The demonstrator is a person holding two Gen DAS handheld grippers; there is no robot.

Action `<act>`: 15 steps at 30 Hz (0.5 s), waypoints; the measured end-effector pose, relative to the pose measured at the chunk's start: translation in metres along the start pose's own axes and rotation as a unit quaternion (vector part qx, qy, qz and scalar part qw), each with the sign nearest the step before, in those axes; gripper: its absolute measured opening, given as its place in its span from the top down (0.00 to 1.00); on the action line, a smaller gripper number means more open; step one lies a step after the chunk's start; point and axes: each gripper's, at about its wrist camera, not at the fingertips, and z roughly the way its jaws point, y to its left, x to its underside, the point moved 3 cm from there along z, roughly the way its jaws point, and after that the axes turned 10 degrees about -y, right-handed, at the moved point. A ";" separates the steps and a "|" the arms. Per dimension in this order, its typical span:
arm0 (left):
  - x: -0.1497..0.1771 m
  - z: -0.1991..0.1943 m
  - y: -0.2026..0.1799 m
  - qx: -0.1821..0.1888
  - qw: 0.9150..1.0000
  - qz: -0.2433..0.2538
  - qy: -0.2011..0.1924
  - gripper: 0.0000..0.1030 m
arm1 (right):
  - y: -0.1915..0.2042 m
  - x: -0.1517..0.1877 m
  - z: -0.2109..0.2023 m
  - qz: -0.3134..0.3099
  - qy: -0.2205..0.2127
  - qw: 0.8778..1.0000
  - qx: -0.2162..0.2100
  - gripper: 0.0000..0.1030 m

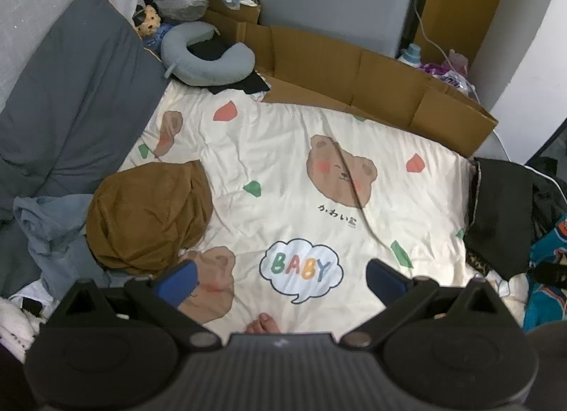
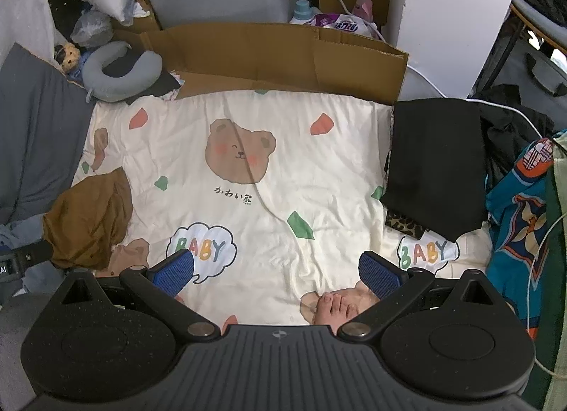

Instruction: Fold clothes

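A crumpled brown garment [image 1: 149,216] lies at the left edge of the cream bear-print quilt [image 1: 283,148], on top of a heap of blue-grey clothes [image 1: 53,233]. In the right wrist view the brown garment [image 2: 88,219] sits at the left. A folded black garment [image 2: 436,166] rests on the quilt's [image 2: 265,120] right side, over a leopard-print piece [image 2: 405,225]. My left gripper [image 1: 281,283] hangs open above the quilt, its left pad beside the brown garment. My right gripper [image 2: 276,274] is open too, holding nothing.
A flattened cardboard box [image 1: 372,81] borders the far side. A grey pillow [image 1: 71,99], a neck pillow [image 1: 209,56] and a small plush toy [image 1: 147,21] lie at the far left. A teal patterned cloth [image 2: 521,219] and cables are at the right. A person's toes [image 2: 333,308] rest on the quilt.
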 end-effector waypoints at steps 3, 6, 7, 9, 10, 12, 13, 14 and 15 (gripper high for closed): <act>0.000 0.001 0.000 0.002 1.000 0.000 0.001 0.02 | 0.002 -0.001 0.001 -0.005 0.002 1.000 0.001 0.01; -0.001 0.001 -0.001 0.000 1.000 0.005 0.000 0.02 | 0.002 -0.002 0.003 -0.002 0.004 1.000 -0.005 0.01; -0.001 0.001 -0.002 -0.001 1.000 0.006 0.000 0.02 | 0.003 -0.002 0.003 -0.002 0.005 1.000 -0.006 0.01; -0.001 0.002 -0.001 -0.003 1.000 0.005 0.002 0.02 | 0.004 -0.002 0.005 -0.004 0.006 1.000 -0.006 0.01; -0.001 0.002 0.000 -0.003 1.000 0.004 0.002 0.02 | 0.005 -0.002 0.005 -0.005 0.006 1.000 -0.006 0.01; -0.001 0.002 0.001 -0.003 1.000 0.003 0.003 0.02 | 0.006 -0.002 0.005 -0.006 0.006 1.000 -0.005 0.01; 0.000 0.002 0.001 -0.004 1.000 0.003 0.002 0.02 | 0.006 -0.002 0.005 -0.007 0.006 1.000 -0.005 0.01; 0.000 0.002 0.001 -0.004 1.000 0.004 0.002 0.02 | 0.007 -0.002 0.005 -0.007 0.006 1.000 -0.005 0.01; 0.000 0.002 0.001 -0.005 1.000 0.004 0.002 0.02 | 0.008 -0.001 0.005 -0.006 0.005 1.000 -0.005 0.01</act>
